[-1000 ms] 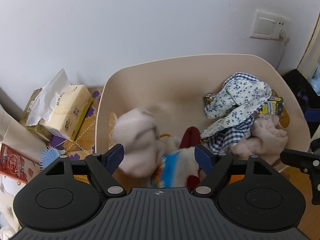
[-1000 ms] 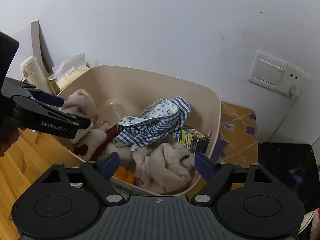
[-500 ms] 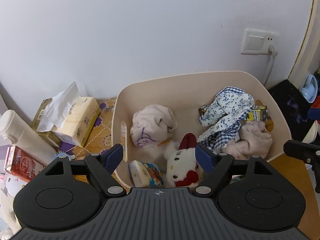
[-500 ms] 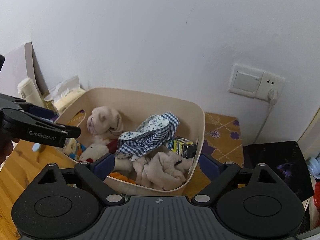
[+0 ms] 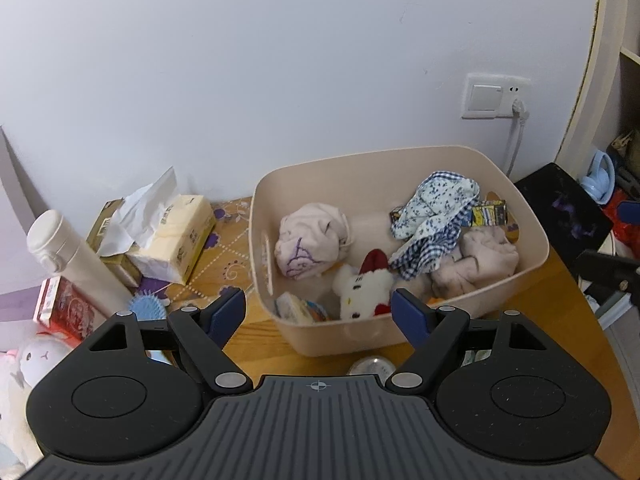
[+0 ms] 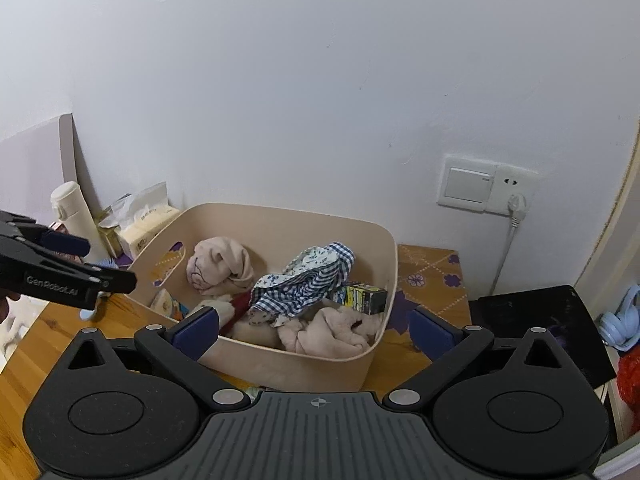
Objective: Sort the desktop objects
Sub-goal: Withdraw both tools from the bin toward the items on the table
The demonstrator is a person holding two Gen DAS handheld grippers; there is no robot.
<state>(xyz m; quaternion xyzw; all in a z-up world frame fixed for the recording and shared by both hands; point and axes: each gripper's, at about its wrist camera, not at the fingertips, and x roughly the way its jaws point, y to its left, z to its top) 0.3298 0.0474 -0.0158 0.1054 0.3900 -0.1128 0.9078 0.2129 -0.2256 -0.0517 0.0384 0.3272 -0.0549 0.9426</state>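
Observation:
A beige plastic bin (image 5: 400, 332) stands against the wall on the wooden desk. In it lie a pink cloth bundle (image 5: 310, 238), a white plush cat with a red bow (image 5: 364, 288), a blue checked and floral cloth (image 5: 436, 208), a beige cloth (image 5: 476, 260), a small yellow box (image 5: 490, 213) and a snack packet (image 5: 298, 308). My left gripper (image 5: 318, 314) hangs open in front of the bin, holding nothing. My right gripper (image 6: 316, 332) is back from the bin's (image 6: 280, 210) near corner, its jaws opening wide and empty.
Left of the bin are a tissue pack (image 5: 176, 232), a white flask (image 5: 68, 256), a red box (image 5: 64, 312), a blue hairbrush (image 5: 146, 308) and a white plush toy (image 5: 28, 364). A black pad (image 5: 560, 212) lies to the right. A plugged wall socket (image 5: 496, 96) is behind.
Both grippers pulled back and up from the bin. The pink bundle, blurred between the left fingers, now lies still in the bin. The right jaws widened.

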